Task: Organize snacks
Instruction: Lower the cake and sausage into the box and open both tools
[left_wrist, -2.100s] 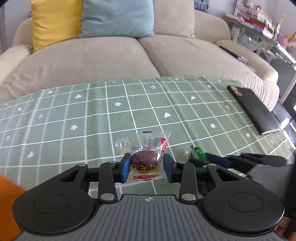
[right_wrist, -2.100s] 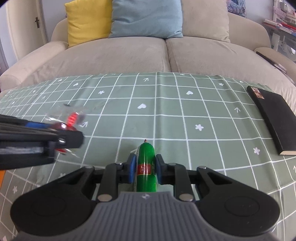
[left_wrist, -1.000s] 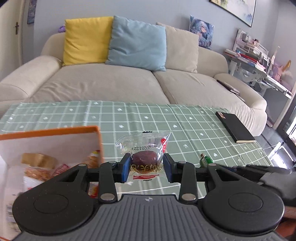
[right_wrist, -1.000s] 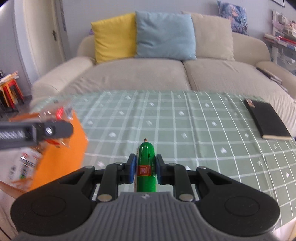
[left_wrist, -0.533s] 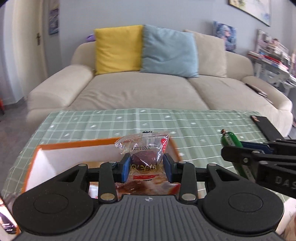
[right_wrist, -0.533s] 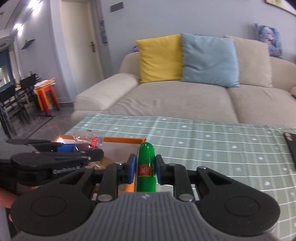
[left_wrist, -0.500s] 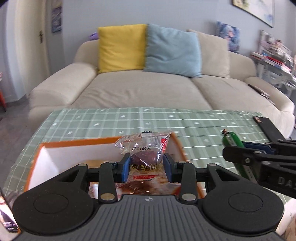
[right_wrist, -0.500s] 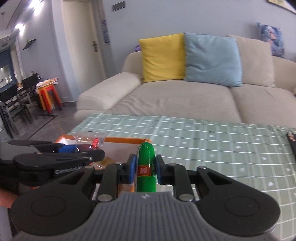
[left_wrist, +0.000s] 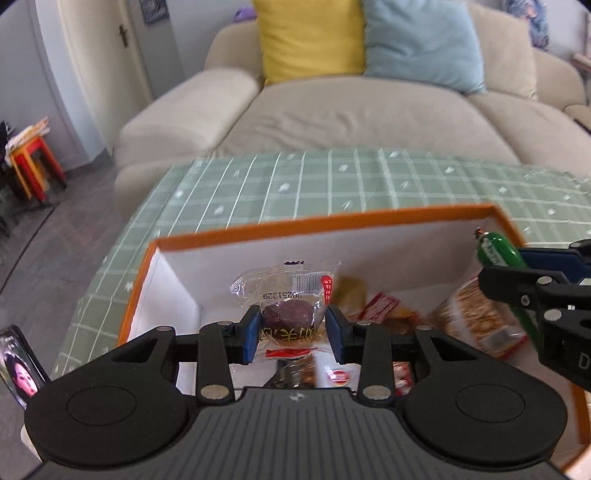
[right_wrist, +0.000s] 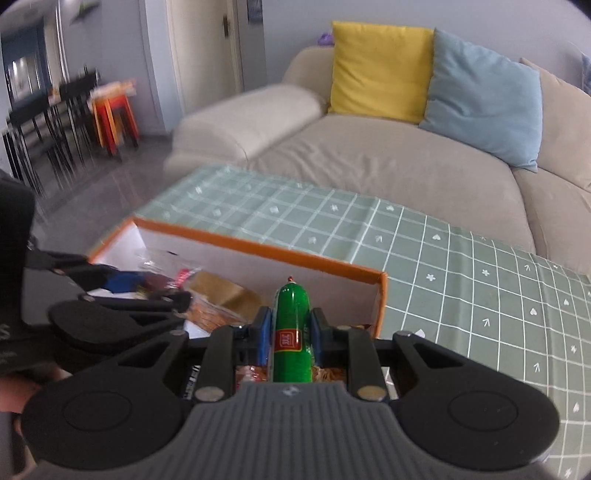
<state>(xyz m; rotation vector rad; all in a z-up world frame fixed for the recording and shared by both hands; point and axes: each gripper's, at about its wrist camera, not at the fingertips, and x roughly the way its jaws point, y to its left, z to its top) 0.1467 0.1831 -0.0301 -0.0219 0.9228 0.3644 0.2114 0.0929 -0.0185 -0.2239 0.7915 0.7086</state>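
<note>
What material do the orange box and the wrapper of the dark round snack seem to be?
Orange box: probably cardboard, matte; thin straight walls, white inside. Snack wrapper: clear glossy plastic film; it crinkles, reflects light and shows the dark snack through.

"20251229" on clear snack wrapper (left_wrist: 286, 291)

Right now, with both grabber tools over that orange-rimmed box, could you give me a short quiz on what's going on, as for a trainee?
1. True or false: the left gripper holds a dark round snack in a clear wrapper.
2. What does the right gripper hold: (a) black notebook, (b) green plastic-wrapped sausage stick, (c) nothing?
3. Fill in: the orange-rimmed cardboard box already contains other ____.

Key: 1 true; 2 b; 3 snacks.
</note>
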